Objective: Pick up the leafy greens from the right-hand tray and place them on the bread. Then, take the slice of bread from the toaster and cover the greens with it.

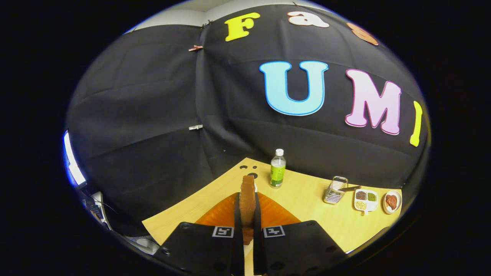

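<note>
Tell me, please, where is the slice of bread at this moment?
In the gripper view, the slice of bread stands on edge, clamped between the two fingers of the gripper, above the orange plate, with the green-labelled bottle beyond it, slightly to its right.

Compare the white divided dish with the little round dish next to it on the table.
The white divided dish is squarish with three compartments of separate fillings; the round dish beside it is one open bowl holding a single reddish-brown piece. The divided dish sits nearer the wire rack. Both are small, white, and lie well beyond the tongs, shut on the bread slice.

tool (247, 214) clamping bread slice (247, 199), above orange tray (276, 214)
</note>
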The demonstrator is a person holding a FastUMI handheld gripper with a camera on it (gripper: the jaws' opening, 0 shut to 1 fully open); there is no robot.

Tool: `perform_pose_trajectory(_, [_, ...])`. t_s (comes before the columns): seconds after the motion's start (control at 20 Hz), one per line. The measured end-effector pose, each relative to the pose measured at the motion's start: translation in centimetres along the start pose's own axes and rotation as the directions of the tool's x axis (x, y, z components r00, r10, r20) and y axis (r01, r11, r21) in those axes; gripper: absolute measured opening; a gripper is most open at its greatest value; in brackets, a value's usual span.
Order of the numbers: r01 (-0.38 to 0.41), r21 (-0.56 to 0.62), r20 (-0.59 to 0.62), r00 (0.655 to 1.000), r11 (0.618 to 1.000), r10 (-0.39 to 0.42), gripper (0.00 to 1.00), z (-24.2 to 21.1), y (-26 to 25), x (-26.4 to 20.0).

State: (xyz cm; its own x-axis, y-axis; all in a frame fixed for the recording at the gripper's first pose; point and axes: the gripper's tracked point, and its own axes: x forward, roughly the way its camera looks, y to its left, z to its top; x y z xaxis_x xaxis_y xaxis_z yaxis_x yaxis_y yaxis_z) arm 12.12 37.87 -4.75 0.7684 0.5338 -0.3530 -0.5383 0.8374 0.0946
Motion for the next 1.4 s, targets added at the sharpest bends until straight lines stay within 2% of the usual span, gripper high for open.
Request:
perform_pose_trajectory(0.35, [0.091,0.112,-0.026,0.996,0.99,-0.089,0.13,-2.7,-7.8,-3.1])
perform_pose_trajectory(0.6, [0.141,0.224,-0.111,0.987,0.964,-0.118,0.13,-8.3,-12.8,-4.5])
perform_pose_trajectory(0.95, [0.124,0.351,-0.215,0.975,0.928,-0.049,0.13,-16.2,-14.0,-5.0])
perform_pose_trajectory(1.1, [0.11,0.37,-0.243,0.97,0.922,-0.019,0.13,-18.7,-13.9,-4.9])
perform_pose_trajectory(1.4, [0.135,0.416,-0.279,0.96,0.899,-0.015,0.13,-21.9,-15.8,-4.9])
